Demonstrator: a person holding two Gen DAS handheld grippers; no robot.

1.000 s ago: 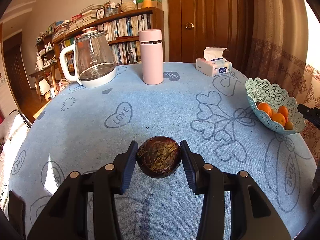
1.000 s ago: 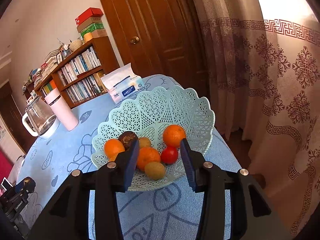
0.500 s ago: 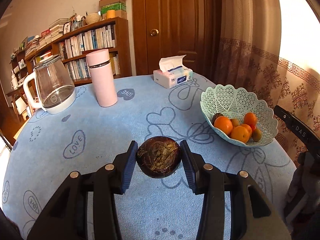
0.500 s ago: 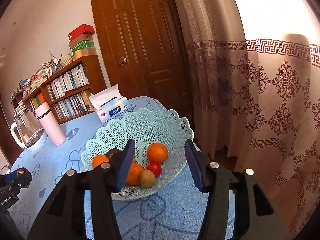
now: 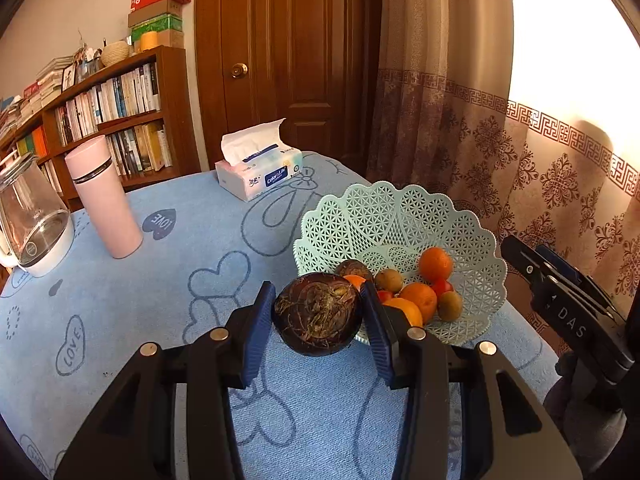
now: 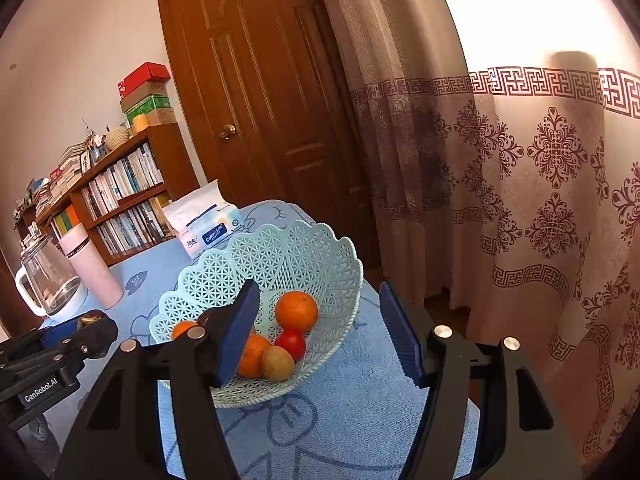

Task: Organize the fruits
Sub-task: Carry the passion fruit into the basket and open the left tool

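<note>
Behind the table stand a brown panelled door (image 5: 296, 60), a patterned curtain (image 6: 520, 200) lit from the window, and a wooden bookshelf (image 5: 120, 120) packed with books, with boxes stacked on top. Blue cloth printed with hearts and the word LOVE covers the round table (image 5: 160, 288). On its far side sit a glass kettle (image 5: 30, 220) on a white base, a pink flask (image 5: 106, 200) standing upright just beside it, and a tissue pack (image 5: 260, 170) further toward the door. Near the table's curtain-side edge rests the pale green lattice basket (image 5: 400, 216), holding several oranges, small brown fruits, one dark round fruit and a red one. The left gripper (image 5: 318, 316) hangs just short of the basket's near rim, its blue pads pressed on either side of a dark brown round fruit (image 5: 318, 318) with dry fibres across its top, carried clear of the cloth. The right gripper (image 6: 326, 328) hovers in front of the basket, over its fruit, its jaws opening, wide apart, with nothing between the pads.
</note>
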